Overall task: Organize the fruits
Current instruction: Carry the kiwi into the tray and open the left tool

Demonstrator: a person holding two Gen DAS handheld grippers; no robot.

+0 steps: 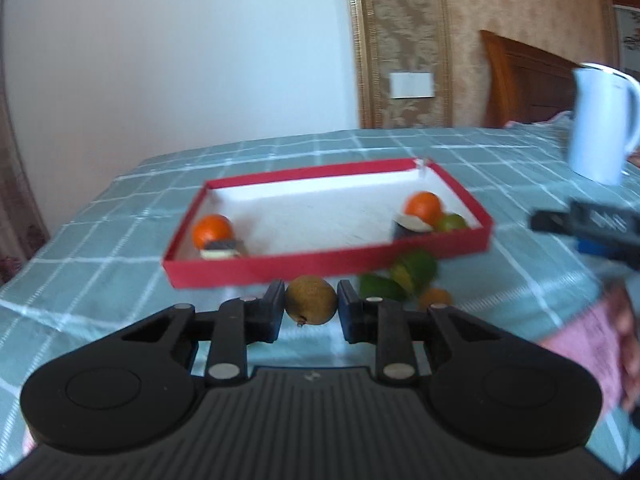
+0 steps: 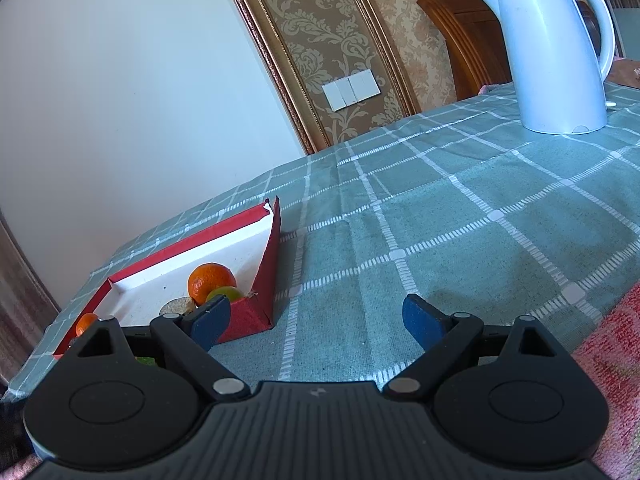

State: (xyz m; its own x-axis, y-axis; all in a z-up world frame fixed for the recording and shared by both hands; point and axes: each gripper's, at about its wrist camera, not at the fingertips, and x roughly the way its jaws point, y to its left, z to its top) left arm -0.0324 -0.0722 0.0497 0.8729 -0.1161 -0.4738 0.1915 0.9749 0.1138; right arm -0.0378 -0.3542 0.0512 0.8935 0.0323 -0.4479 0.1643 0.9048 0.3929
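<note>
1. The left tongs (image 1: 311, 307) are clenched on a small brown round fruit (image 1: 311, 300), pinched between both pads and lifted clear of the green checked cloth on the desk (image 1: 120, 280).
2. Just beyond those tongs lies a shallow red tray (image 1: 328, 262) with a white floor, its near wall close behind the held fruit.
3. In the tray, ahead and to the left of the left tongs, sits one orange (image 1: 212, 231) with a dark and pale piece (image 1: 223, 250) touching it, too blurred to name.
4. Ahead and to the right, in the tray's other near corner, sit a second orange (image 1: 422, 205), one green fruit (image 1: 452, 222) and another dark and pale piece (image 1: 412, 226), all bunched together.
5. Outside the tray, just right of the left tongs on the cloth, are green fruits (image 1: 414, 272), blurred so the count is unsure, and one small orange fruit (image 1: 435, 298).
6. The right tongs (image 2: 320, 322) stand released, wide apart over bare cloth, nothing between them; the tray's corner is just to their left.
7. One white kettle (image 2: 560, 48) stands well beyond the right tongs, far right.
</note>
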